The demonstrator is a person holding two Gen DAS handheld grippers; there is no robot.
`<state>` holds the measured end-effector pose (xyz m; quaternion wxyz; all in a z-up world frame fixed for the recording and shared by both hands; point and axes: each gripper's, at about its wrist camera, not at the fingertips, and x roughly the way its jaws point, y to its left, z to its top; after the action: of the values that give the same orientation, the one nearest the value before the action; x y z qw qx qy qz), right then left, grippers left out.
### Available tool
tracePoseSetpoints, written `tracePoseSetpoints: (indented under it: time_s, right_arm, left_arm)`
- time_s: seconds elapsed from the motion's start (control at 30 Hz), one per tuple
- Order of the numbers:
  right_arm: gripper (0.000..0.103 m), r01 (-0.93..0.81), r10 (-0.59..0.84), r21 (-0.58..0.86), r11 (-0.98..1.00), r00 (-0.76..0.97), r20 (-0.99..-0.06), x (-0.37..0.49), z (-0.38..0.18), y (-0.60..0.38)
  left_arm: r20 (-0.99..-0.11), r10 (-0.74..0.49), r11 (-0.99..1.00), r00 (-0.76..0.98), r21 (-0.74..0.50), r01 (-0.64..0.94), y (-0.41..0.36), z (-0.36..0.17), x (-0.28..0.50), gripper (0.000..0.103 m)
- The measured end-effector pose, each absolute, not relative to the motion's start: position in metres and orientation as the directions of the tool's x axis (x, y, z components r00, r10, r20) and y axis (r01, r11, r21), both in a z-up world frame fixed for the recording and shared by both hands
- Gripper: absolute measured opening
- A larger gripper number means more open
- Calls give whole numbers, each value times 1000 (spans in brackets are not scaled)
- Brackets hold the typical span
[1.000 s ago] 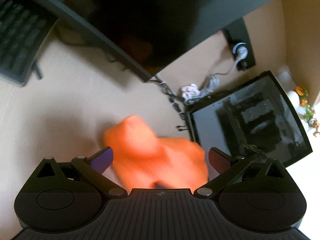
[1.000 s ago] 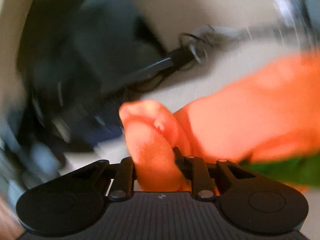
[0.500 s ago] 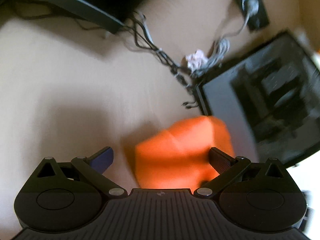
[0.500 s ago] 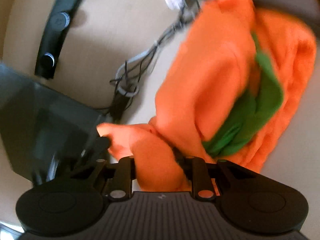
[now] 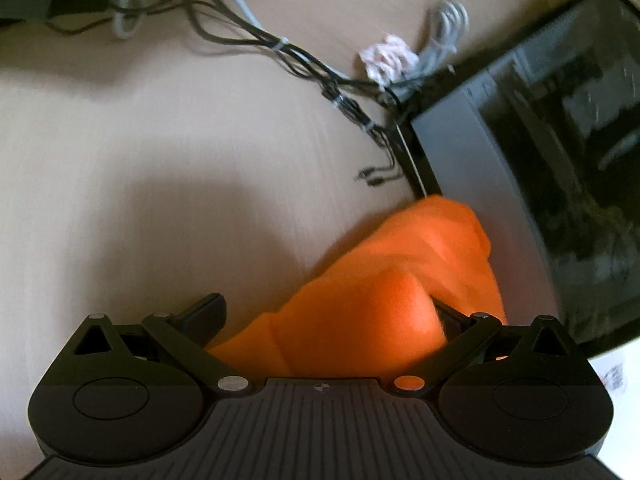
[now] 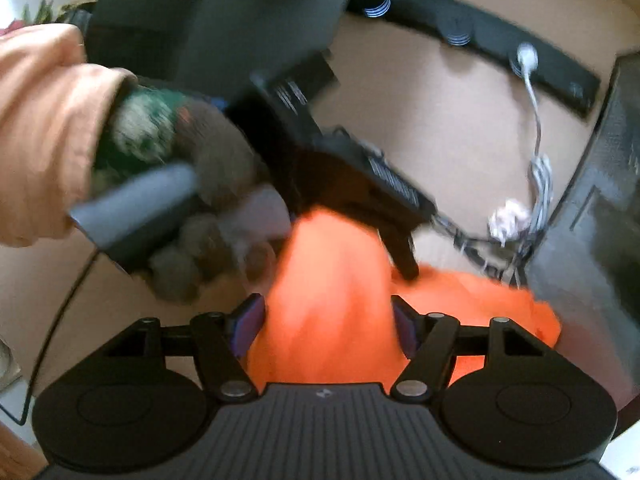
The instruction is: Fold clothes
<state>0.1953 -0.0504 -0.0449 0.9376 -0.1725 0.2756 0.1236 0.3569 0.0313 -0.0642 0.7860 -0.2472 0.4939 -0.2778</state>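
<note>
An orange garment lies bunched on the beige desk, close against a dark computer case. My left gripper is open wide over it, with cloth lying between the fingers. In the right wrist view the same orange garment rises as a fold between the fingers of my right gripper, which stands partly open around it. The left gripper shows there from outside, held by a gloved hand, its fingertip touching the cloth. The green lining is hidden.
A dark computer case stands at the right. A bundle of cables and a crumpled tissue lie behind the garment. A black power strip runs along the back. The desk is bare to the left.
My right gripper has opened from its shut hold on the orange cloth. Both grippers swung down over the garment, which moved right against the case. The green lining is no longer in view.
</note>
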Motion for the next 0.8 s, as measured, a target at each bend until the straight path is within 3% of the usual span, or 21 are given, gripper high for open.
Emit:
tracePoseSetpoints:
  time_s: [0.07, 0.13, 0.23, 0.4, 0.5, 0.63, 0.73, 0.8]
  right_arm:
    - [58, -312, 157, -163, 936, 785, -599, 211, -49, -58]
    - [32, -329, 194, -112, 938, 764, -615, 213, -45, -57]
    - [27, -390, 253, -94, 916, 744, -619, 220, -39, -23]
    - [29, -638, 549, 42, 769, 625, -555, 214, -19, 58]
    - [54, -684, 575, -40, 728, 642, -507, 195, -1, 73]
    - [60, -536, 357, -263, 802, 784, -508, 193, 4, 42]
    - [60, -428, 159, -413, 804, 824, -544, 208, -12, 21]
    - [63, -404, 99, -435, 805, 815, -572, 221, -20, 12]
  left_arm:
    - [-589, -702, 690, 400, -701, 178, 52, -52, 346, 103]
    - [-534, -717, 655, 447, -736, 171, 75, -39, 334, 103]
    - [-478, -704, 642, 525, -744, 183, 122, -17, 308, 103]
    - [-496, -571, 725, 654, -678, 119, 204, 12, 265, 103]
    - [-522, -495, 783, 695, -615, 96, 239, 19, 240, 103]
    - [-524, -533, 788, 665, -594, 164, 250, 15, 216, 103]
    - [-521, -652, 730, 551, -628, 271, 223, 0, 208, 103]
    - [-518, -729, 677, 447, -644, 357, 190, -10, 207, 103]
